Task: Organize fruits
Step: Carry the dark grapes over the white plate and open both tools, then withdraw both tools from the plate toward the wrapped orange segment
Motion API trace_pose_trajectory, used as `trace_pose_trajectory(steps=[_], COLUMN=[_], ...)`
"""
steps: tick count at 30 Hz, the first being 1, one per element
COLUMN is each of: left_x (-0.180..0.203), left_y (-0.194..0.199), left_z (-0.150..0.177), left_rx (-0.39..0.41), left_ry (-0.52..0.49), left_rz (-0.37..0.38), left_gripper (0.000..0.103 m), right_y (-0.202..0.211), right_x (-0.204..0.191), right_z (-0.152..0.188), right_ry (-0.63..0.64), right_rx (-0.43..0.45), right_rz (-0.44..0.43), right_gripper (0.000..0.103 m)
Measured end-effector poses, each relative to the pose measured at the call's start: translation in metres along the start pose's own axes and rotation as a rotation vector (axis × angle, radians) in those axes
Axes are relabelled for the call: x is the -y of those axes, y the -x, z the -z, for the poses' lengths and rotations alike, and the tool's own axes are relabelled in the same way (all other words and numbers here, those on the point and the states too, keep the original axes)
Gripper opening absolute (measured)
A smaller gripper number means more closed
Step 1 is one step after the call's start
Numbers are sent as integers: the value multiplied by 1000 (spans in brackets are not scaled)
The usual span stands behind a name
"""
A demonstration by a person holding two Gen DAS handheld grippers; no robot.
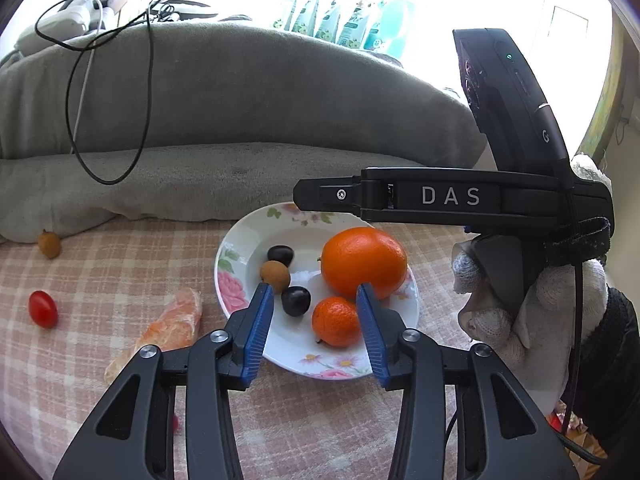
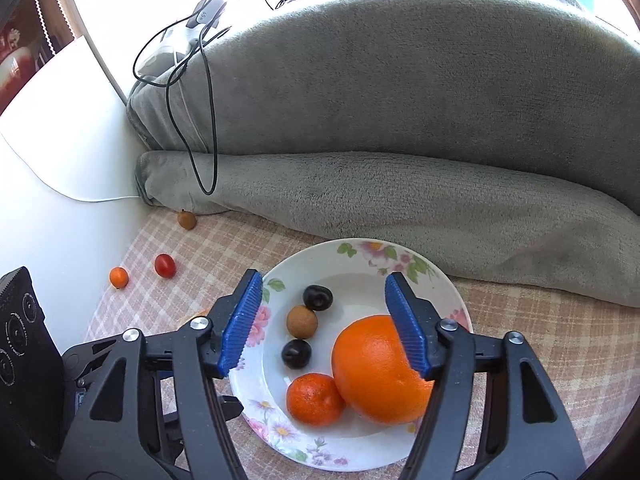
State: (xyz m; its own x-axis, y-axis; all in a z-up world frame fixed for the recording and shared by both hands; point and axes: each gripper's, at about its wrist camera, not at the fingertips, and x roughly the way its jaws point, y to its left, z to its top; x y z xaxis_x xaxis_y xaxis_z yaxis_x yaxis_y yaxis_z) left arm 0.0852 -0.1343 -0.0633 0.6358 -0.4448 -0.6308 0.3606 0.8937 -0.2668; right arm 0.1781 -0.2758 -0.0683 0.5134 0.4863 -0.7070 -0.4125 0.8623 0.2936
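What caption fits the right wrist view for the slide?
Open right hand-held gripper above floral plate holding large orange, mandarin, longan and two dark fruits.

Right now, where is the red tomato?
The red tomato lies on the checked cloth, left of the plate in both views. In the right wrist view it sits beside a small orange fruit.
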Motion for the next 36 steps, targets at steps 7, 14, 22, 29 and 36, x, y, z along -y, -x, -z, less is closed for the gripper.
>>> trace_pose_trajectory(steps=[7, 14, 22, 29, 36], left_x=[-2, -9, -24, -39, -58], left_y=[6, 17, 33, 47, 65], left_z=[0, 1, 3, 7, 18], left_rx=[19, 28, 40, 54, 71], left_ry=[13, 32, 54, 69, 77], left_rz=[-12, -28, -40, -67, -112], left_gripper=[70, 72, 72, 72, 72], right_y=[5, 6, 9, 10, 12], right_x=[-3, -7, -15, -28, -45], right_z=[-1, -2, -4, -2, 2], right_ry=[5, 0, -11, -17, -8], right_rx=[23, 31, 39, 43, 42], right_rz=[-1, 2, -10, -35, -72], right_gripper=[89, 96, 97, 97, 97])
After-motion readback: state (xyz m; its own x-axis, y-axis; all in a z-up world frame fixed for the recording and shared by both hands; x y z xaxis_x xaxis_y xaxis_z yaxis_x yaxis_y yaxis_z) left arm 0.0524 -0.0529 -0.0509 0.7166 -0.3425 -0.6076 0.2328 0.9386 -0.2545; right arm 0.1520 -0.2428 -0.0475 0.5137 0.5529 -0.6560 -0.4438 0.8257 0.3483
